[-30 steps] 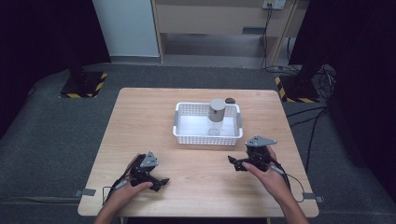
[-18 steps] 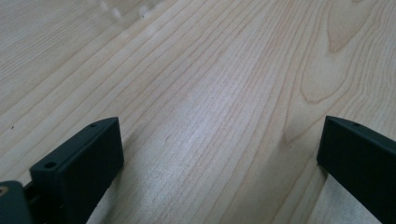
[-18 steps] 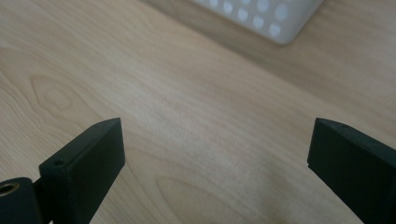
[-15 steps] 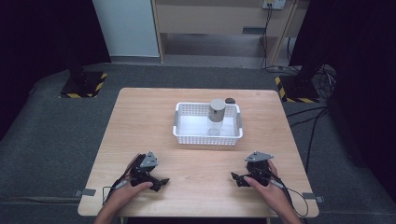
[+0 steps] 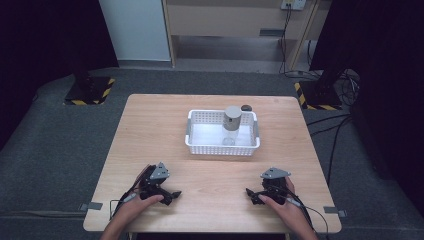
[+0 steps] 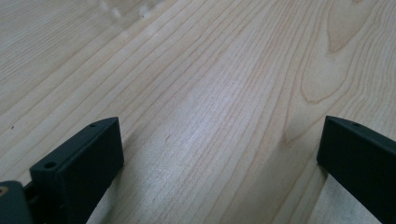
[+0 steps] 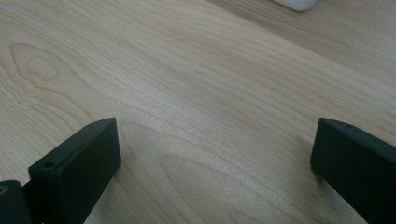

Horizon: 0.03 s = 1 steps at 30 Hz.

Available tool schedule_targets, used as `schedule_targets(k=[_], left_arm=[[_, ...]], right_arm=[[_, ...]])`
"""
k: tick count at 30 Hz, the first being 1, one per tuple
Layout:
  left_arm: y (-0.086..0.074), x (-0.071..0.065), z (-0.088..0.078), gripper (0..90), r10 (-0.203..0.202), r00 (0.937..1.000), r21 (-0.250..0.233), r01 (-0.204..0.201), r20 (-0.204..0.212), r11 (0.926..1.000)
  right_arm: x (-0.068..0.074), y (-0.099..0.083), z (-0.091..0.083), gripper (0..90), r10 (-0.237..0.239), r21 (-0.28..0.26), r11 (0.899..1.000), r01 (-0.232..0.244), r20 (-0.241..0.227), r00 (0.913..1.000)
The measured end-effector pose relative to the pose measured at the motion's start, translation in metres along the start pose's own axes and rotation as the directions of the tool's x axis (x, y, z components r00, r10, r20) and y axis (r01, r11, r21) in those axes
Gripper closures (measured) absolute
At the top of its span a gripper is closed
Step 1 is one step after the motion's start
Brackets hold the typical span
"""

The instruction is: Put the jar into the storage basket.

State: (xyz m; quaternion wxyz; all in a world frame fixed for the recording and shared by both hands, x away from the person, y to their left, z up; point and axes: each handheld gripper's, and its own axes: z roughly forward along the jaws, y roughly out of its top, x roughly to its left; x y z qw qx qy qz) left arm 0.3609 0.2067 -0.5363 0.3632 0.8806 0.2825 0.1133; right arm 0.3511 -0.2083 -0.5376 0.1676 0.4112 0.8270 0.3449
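Note:
A white plastic basket (image 5: 195, 142) stands on the wooden table (image 5: 150, 130) a little past its middle. Inside it a clear jar with a grey lid (image 5: 232, 123) stands upright. My left gripper (image 5: 173, 194) rests on the table near the front left, held by a hand, its jaws wide open over bare wood (image 6: 219, 116). My right gripper (image 5: 250, 194) rests near the front right, also held by a hand. Its jaws stand wide open with nothing but bare wood (image 7: 215, 121) between them, and a white basket corner (image 7: 299, 3) peeks in at the top.
A small dark object (image 5: 246, 107) lies on the table just behind the basket. A pale cabinet (image 5: 135, 30) and a wooden shelf unit (image 5: 235, 25) stand beyond the table. Cables (image 5: 345, 120) trail over the grey floor at the right.
My right gripper has moved back toward the front edge and come down onto the table. The left gripper has stayed in place.

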Motion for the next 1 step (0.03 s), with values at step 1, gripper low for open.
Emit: schedule_targets(k=[1], left_arm=[[0.0000, 0.0000, 0.0000, 0.0, 0.000, 1.0000, 0.000, 0.000, 0.000, 1.0000]], right_arm=[[0.0000, 0.0000, 0.0000, 1.8, 0.000, 0.000, 1.000, 0.000, 0.000, 1.0000]])
